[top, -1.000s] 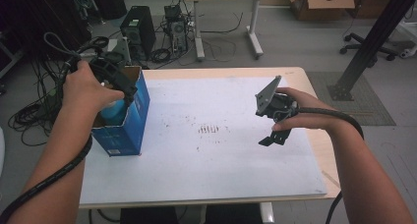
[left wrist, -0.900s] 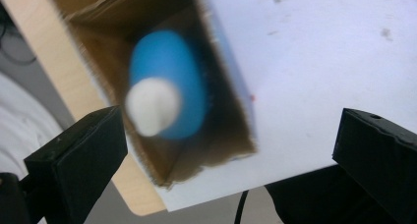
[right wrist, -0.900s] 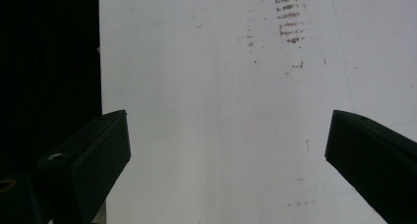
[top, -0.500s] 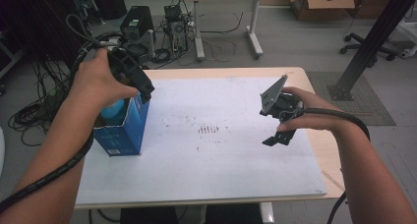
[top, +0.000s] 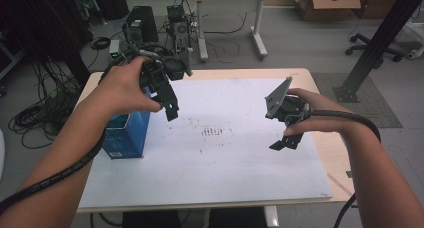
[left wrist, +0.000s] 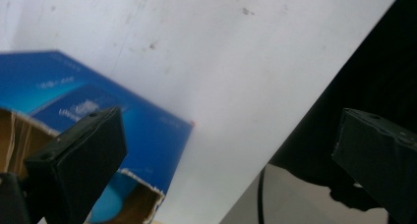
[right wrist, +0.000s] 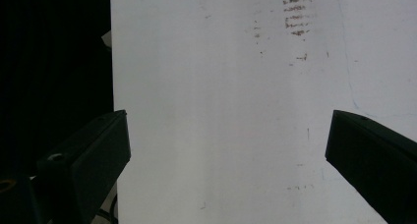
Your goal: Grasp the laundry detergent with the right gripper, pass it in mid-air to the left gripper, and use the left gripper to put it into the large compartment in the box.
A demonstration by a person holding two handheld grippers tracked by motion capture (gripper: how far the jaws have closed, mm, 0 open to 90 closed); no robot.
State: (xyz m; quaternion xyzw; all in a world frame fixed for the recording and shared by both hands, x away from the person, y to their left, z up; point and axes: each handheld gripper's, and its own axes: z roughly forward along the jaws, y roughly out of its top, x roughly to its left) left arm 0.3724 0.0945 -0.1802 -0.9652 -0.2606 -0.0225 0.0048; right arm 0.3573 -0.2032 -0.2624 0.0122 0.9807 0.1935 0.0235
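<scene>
left claw (top: 170,108) apart, above blue box (top: 127,135); right claw (top: 285,143) apart; table (top: 225,163) bare between

Blue box (top: 127,135) at the left, paler blue print on its side, raw brown card along its torn top edge (plain in the left gripper view). White sheet (top: 225,158) over the tan table (top: 330,153), flecked with brownish smudges in short rows mid-sheet. Black left gripper (top: 170,105); black right gripper (top: 285,143), grey plate on top.
</scene>
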